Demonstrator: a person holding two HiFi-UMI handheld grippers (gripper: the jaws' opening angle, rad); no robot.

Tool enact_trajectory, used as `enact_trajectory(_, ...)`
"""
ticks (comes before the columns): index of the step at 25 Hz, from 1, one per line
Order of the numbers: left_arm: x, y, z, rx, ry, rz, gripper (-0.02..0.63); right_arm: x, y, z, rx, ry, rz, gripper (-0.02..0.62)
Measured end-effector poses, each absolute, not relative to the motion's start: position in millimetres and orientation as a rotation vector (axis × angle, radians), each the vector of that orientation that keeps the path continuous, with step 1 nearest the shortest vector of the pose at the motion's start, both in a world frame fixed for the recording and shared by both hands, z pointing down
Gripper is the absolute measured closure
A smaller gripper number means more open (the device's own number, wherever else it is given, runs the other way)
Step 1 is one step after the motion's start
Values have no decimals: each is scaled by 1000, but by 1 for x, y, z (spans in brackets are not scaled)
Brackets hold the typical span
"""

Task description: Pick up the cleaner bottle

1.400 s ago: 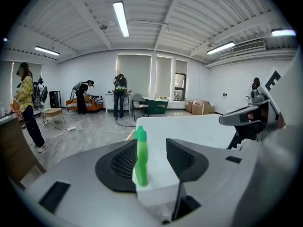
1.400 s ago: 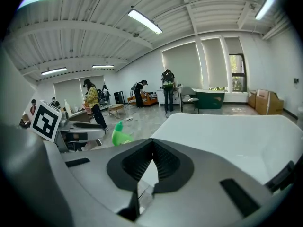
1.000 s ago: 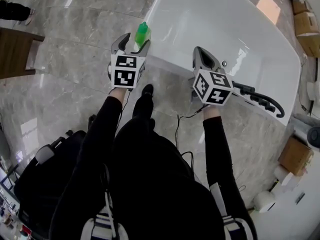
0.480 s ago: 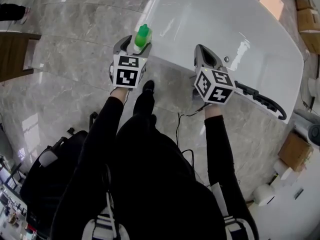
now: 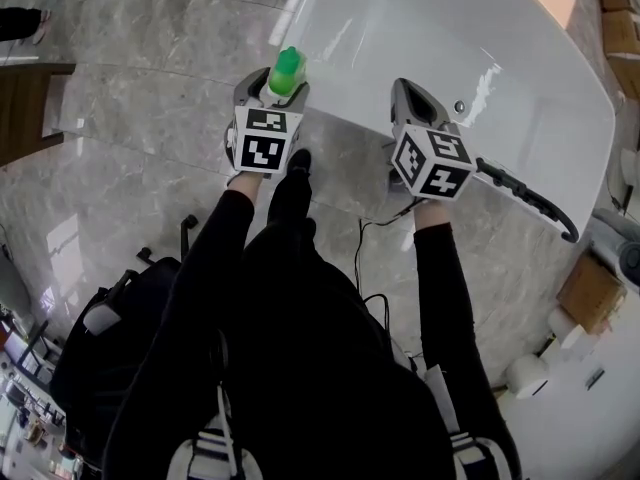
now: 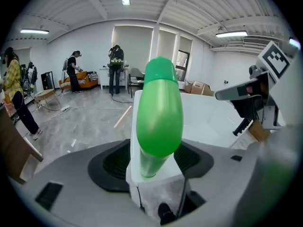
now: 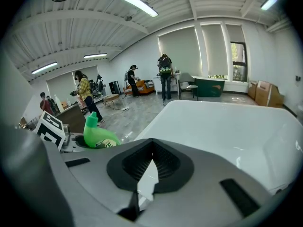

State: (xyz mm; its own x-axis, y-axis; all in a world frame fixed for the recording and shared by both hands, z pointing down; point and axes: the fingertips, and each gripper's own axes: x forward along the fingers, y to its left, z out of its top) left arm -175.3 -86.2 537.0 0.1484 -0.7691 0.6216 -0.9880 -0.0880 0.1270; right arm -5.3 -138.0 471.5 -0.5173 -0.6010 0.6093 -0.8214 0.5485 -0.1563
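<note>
The cleaner bottle (image 5: 285,71) is green with a white label, and my left gripper (image 5: 271,91) is shut on it just off the near left edge of the white tub (image 5: 480,38). In the left gripper view the bottle (image 6: 158,112) stands upright between the jaws, its green cap end toward the camera. The right gripper view shows the same bottle (image 7: 98,135) at the left, held in the other gripper. My right gripper (image 5: 412,104) hovers over the tub's near rim; its jaws are closed together with nothing between them (image 7: 150,170).
A black curved handle (image 5: 530,200) lies on the tub's right rim. A wooden table (image 5: 25,108) stands at far left, cardboard boxes (image 5: 590,293) at right. A black bag (image 5: 95,338) sits on the marble floor behind me. Several people stand across the room (image 6: 116,67).
Both grippers have drifted slightly up and right in the head view; the bottle stays held in the left one.
</note>
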Motion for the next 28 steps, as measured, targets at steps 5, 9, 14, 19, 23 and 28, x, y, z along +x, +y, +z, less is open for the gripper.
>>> enact_trajectory(5, -175, -89, 550, 1886, -1689, 540, 313, -8, -143, 477, 1143, -2280, 597, 594)
enact_trajectory(9, -174, -93, 562, 1882, -1696, 538, 313, -10, -146, 485, 1143, -2268, 601, 594)
enact_trajectory(14, -172, -96, 574, 1877, -1722, 516, 314, -9, -145, 501, 1120, -2258, 611, 594)
enact_trajectory(19, -175, -100, 581, 1849, -1796, 484, 314, -9, -144, 510, 1115, -2246, 623, 594)
enact_trajectory(23, -176, -107, 585, 1851, -1842, 483, 316, -6, -145, 517, 1109, -2232, 629, 594)
enact_trajectory(28, -177, -107, 591, 1841, -1858, 470, 318, -5, -139, 526, 1096, -2221, 648, 594)
